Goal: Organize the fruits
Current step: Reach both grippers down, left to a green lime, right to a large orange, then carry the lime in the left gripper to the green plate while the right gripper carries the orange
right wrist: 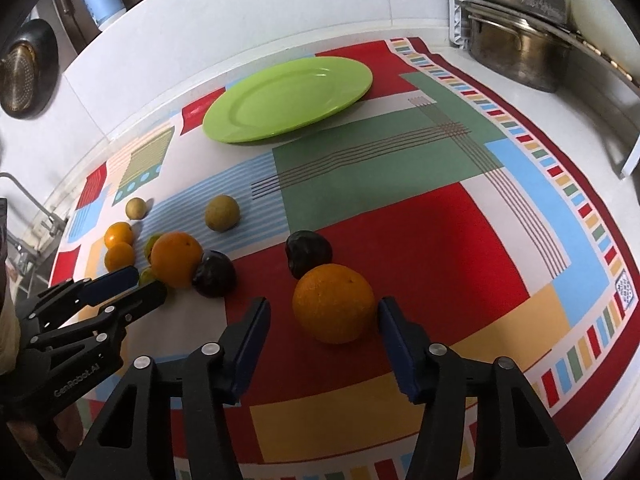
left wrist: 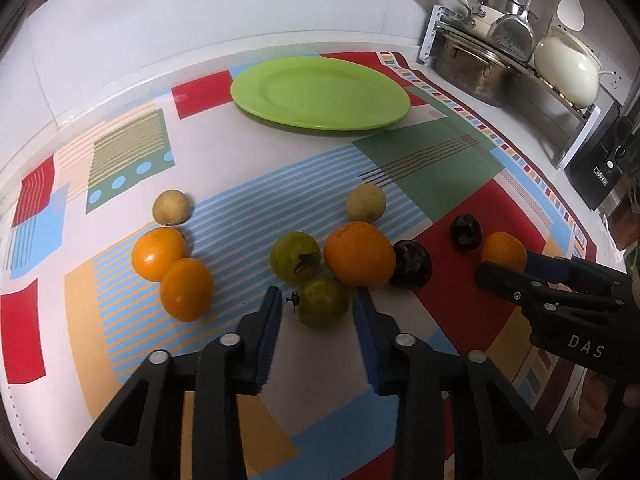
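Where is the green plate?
In both wrist views the green plate lies bare at the cloth's far edge, beyond all the fruit, left of the steel pot.

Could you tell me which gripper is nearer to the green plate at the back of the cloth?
Neither clearly: both grippers work the fruit row, well short of the green plate. The left gripper flanks a green fruit; the right gripper flanks an orange.

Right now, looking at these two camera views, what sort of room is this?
Most likely a home kitchen counter. A dish rack holds a steel pot and a cream pot, a colander hangs on the tiled wall, and fruit lies on a patterned cloth near a green plate.
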